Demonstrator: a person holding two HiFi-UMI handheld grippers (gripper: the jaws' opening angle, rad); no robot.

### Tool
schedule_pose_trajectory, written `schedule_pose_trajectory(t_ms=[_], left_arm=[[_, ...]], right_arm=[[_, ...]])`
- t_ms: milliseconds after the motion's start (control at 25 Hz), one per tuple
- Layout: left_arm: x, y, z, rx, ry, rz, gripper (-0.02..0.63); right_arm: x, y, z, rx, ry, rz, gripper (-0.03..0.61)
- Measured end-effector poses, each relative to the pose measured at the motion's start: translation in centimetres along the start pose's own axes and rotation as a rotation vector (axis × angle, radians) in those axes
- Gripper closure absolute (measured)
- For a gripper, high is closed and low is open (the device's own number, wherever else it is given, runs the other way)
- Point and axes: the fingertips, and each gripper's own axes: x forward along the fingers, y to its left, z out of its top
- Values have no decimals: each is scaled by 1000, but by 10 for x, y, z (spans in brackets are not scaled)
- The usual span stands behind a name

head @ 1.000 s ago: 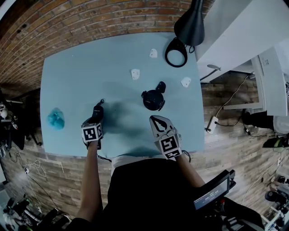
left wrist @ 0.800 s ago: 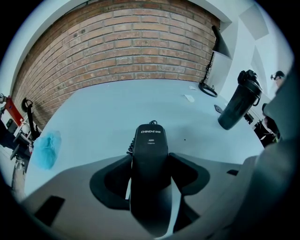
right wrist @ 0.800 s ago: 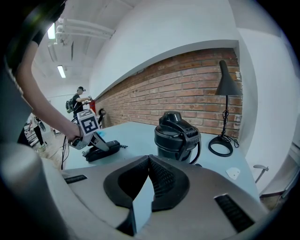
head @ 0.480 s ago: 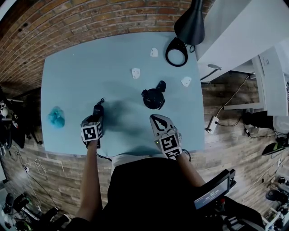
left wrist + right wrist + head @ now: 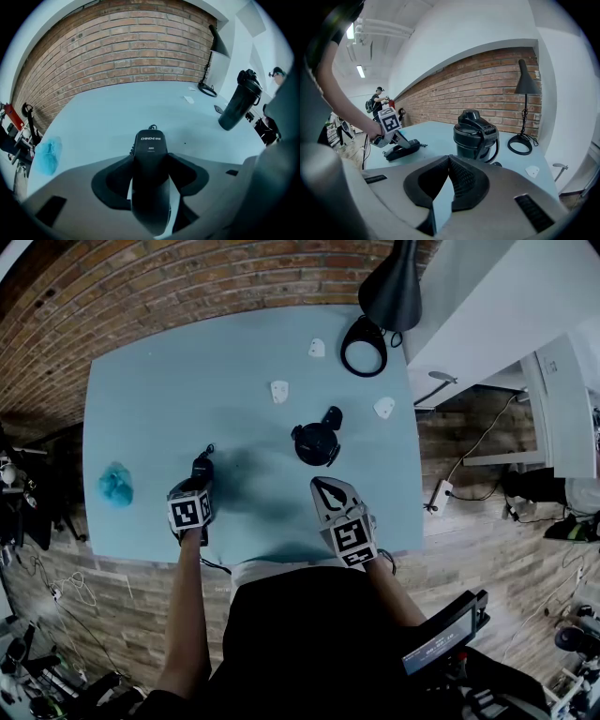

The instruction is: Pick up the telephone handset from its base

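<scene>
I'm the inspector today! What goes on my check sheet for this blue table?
Surface: light blue table.
Job's things: telephone handset lies down, not yet lifted.
Clutter: black shaker bottle, blue cloth, three white bits, lamp.
Grippers: left hand-held gripper jaws have just been closing, pads on the handset; right hand-held gripper shut, empty.
Cables: cord at the handset's far end; cables on floor.
Surroundings: brick wall, wooden floor.

handset [image 5: 149, 173]: black
counter [image 5: 187, 399]: pale blue
wall [image 5: 131, 51]: red brick pattern
cloth [image 5: 116, 486]: turquoise
bottle [image 5: 317, 443]: black
lamp [image 5: 394, 292]: black
</scene>
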Motion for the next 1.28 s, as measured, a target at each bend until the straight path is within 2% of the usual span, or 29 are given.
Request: schedule_pose_trajectory(t_ms=[360, 960, 1160, 1280], left_arm=[[3, 1, -1, -16, -5, -31, 341], [-4, 3, 1, -9, -16, -9, 356], [-11, -2, 8, 98, -41, 38, 354], [-9, -2, 10, 78, -41, 35, 359]], right_arm=[[3, 2, -4, -3, 13, 5, 571], [1, -1, -1, -1, 7, -3, 571], [0, 0, 0, 2, 2, -1, 571], [1, 0, 0, 3, 1, -2, 571]])
